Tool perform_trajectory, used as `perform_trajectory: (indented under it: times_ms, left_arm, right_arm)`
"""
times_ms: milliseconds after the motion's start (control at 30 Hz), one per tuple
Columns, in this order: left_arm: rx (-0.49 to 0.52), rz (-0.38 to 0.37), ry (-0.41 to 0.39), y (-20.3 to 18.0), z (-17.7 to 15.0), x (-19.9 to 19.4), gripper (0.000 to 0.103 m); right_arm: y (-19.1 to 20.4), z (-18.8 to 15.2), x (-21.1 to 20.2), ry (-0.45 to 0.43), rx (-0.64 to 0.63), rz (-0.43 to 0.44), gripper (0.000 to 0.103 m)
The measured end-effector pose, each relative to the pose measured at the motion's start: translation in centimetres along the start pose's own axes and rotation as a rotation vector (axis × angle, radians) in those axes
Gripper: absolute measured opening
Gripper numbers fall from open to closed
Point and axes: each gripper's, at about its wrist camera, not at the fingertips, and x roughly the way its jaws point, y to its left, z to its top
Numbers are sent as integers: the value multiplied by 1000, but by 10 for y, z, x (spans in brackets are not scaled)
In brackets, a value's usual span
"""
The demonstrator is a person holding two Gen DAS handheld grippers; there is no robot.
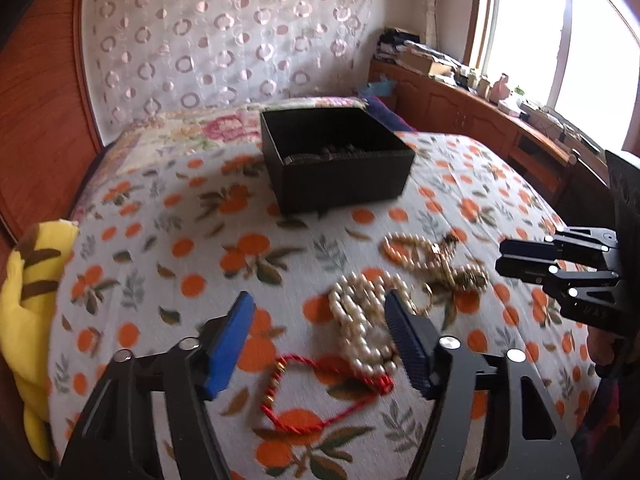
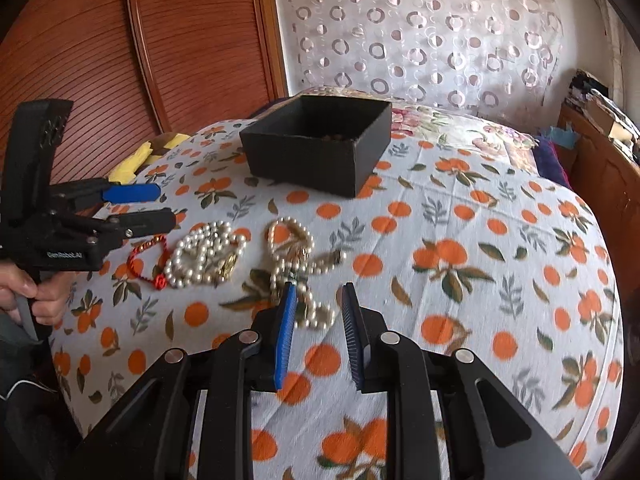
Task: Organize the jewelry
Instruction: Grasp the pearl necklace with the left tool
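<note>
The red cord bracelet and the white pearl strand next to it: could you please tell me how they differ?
The red cord bracelet is a thin twisted cord with a few gold beads; the white pearl strand is all pale beads. The red cord bracelet lies spread as one open loop, while the white pearl strand is bunched in overlapping coils. Both lie on the orange-print bedspread, outside the black box.

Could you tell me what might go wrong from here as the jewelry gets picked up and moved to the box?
1. The pearl strand and the gold-and-pearl necklace lie tangled close together, so the open left gripper may drag both.
2. The thin red cord bracelet lies flat on the soft bedspread; the pads could pinch fabric instead.
3. The black box sits on bedding and might tip if bumped.
</note>
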Motion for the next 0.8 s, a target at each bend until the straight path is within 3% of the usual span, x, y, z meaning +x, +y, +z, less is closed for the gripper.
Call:
perform_trajectory:
  times_ms: [233,400,467,500,567,600,800]
  left_arm:
    - [26,-15,50,-12,-9,13,37]
    - [32,1,67,-14,-7,22,36]
    - [35,7,63,-15,-7,23,27]
    - [36,1,63,-16,-7,23,17]
    - [36,8,46,-17,-6,19,14]
    - [33,4,29,-17,-6,15,7]
    - [-1,-4,-55,-12,2,-13,7]
  right_arm:
    - [6,-14,-13,-24,21,8,26]
    - [12,-20,-18,-35,12,11,26]
    - [12,-21,-19,-36,8,12,26]
    - [12,-21,-19,-36,7,13,26]
    - [12,-21,-18,-36,9,13,26]
    - [12,-21,-18,-35,10,12,26]
    - [7,-20,-17,-29,20,12,26]
